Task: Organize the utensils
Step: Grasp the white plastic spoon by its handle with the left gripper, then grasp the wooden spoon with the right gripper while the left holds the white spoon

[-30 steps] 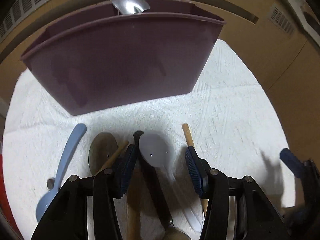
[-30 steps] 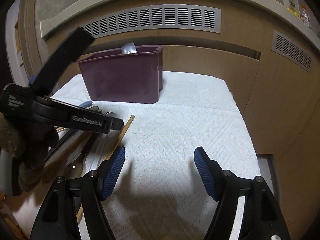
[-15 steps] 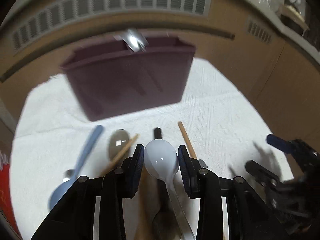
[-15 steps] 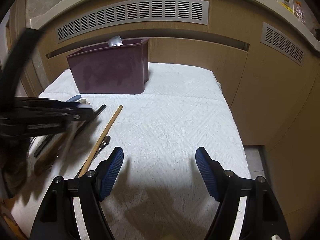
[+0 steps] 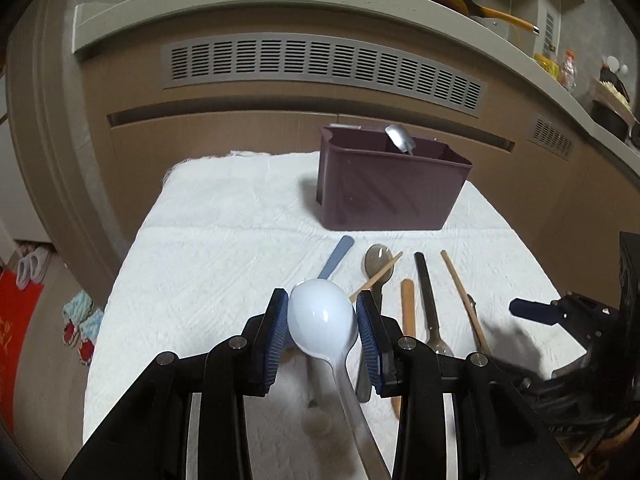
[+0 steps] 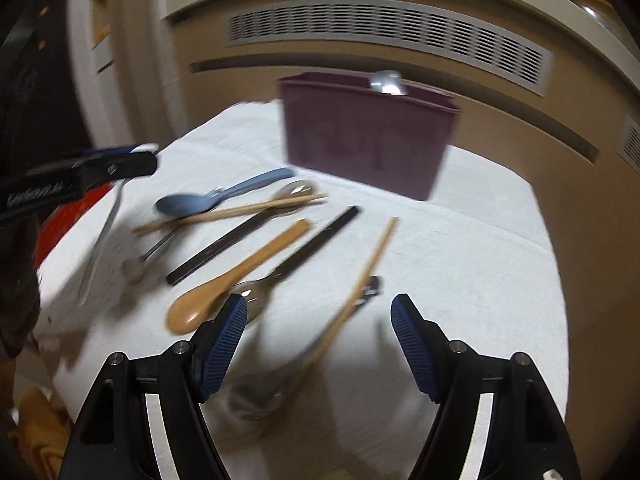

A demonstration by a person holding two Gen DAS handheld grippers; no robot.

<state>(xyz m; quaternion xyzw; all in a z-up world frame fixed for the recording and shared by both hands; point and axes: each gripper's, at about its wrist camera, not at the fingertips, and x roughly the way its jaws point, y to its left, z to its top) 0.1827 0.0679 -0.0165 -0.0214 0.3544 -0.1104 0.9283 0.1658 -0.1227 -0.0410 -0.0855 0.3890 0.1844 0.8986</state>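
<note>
My left gripper (image 5: 322, 322) is shut on the bowl of a white spoon (image 5: 320, 320) and holds it raised above the white cloth; its handle hangs down toward the camera. The gripper also shows in the right wrist view (image 6: 132, 160) at the left. The maroon utensil holder (image 5: 388, 188) stands at the back with a metal spoon (image 5: 398, 138) in it. My right gripper (image 6: 318, 338) is open and empty above a wooden chopstick (image 6: 368, 268) and a metal spoon (image 6: 260, 398). A blue spoon (image 6: 216, 200), tan spoon (image 6: 236, 276) and black chopsticks (image 6: 236, 240) lie on the cloth.
The white cloth (image 5: 224, 256) covers a low table in front of wooden cabinets with grey vents (image 5: 320, 68). The floor with a red mat (image 5: 16, 320) and slippers lies off the left edge. Another wooden chopstick (image 6: 240, 210) lies across a grey spoon.
My left gripper shut on the white spoon's bowl, lifted it off the cloth and drew back from the holder. My right gripper swung left over the laid-out utensils.
</note>
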